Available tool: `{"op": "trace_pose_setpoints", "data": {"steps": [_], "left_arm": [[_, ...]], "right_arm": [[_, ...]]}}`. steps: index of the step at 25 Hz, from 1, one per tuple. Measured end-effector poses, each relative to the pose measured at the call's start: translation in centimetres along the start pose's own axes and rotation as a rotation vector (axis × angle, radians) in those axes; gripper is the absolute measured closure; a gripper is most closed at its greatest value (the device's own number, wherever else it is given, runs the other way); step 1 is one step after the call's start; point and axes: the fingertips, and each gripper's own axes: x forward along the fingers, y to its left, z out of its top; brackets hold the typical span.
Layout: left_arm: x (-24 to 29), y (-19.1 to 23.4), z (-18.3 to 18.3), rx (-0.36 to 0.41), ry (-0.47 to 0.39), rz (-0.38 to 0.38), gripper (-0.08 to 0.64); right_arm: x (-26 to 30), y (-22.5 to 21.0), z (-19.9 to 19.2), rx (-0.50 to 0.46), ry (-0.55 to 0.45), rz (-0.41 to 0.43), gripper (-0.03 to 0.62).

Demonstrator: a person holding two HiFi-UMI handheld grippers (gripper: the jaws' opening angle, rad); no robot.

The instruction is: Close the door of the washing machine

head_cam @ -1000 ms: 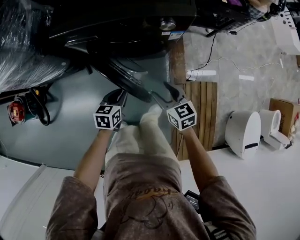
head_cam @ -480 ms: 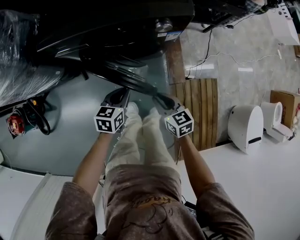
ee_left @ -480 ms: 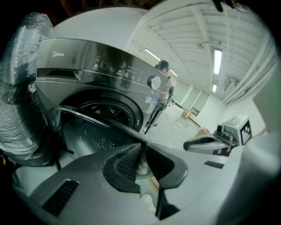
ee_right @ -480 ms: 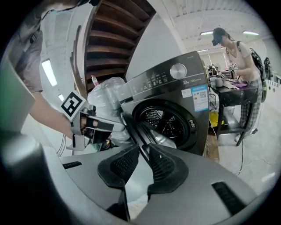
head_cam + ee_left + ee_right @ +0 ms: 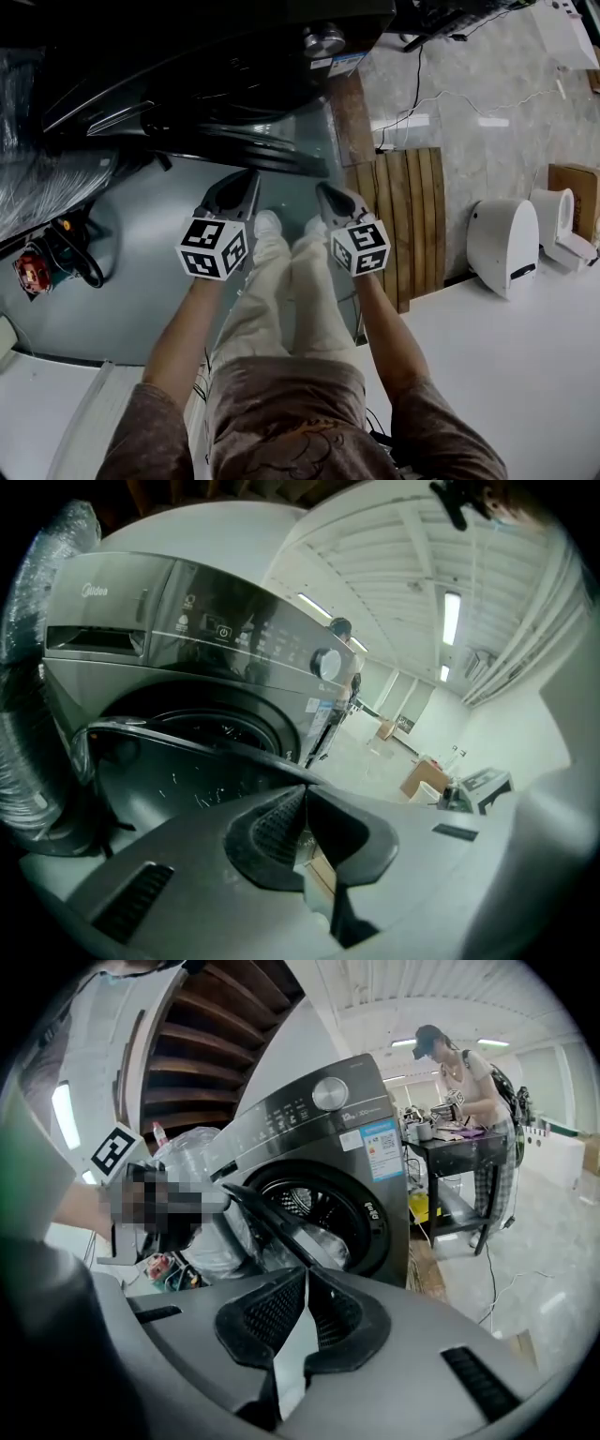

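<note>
At the front of the washer (image 5: 234,66), just ahead of both grippers: door (image 5: 281,1232) swung out from the drum opening (image 5: 323,1208), roughly half open, hinged apparently on the opening's left as seen in the right gripper view. Left gripper (image 5: 246,180): jaws pressed together, nothing between. Right gripper (image 5: 328,194): jaws just closing, now tip to tip, likewise empty. Both close to the door's free rim and angled down toward it; contact not evident in any view. Handling, as a judgement: rigid frame around a thick glass bowl, fairly heavy yet free on its hinge. Likely to swing under a light, steady push and to need a firmer press at the end for the latch. Glass smooth and curved, hence slippery under closed tips and a poor place for contact. Better the outer frame, on the side far from the hinge, for greatest leverage. No grasp called for: flat contact of the shut jaws against the frame, then a push toward the opening. Worth avoiding: a slam, or tips caught between rim and seal.
</note>
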Motion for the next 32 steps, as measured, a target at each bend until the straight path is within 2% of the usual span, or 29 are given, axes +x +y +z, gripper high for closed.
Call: {"op": "trace_pose_setpoints", "data": {"steps": [4, 8, 21, 32], "left_arm": [[0.8, 0.2, 0.9, 0.0, -0.018, -0.015, 0.552], [1.6, 0.4, 1.6, 0.0, -0.006, -0.029, 0.552], [3.7, 3.1, 3.1, -0.031, 0.021, -0.007, 0.552], [5.1, 4.4, 4.9, -0.062, 0.005, 0.022, 0.552]], "right_arm": [[1.6, -1.5, 0.7, 0.043, -0.023, -0.055, 0.583], [2.9, -2.6, 1.8, 0.025, -0.02, -0.085, 0.583], [6.0, -4.9, 5.2, 0.017, -0.022, -0.103, 0.583], [8.1, -6.7, 8.0, 0.014, -0.023, -0.077, 0.583]]}}
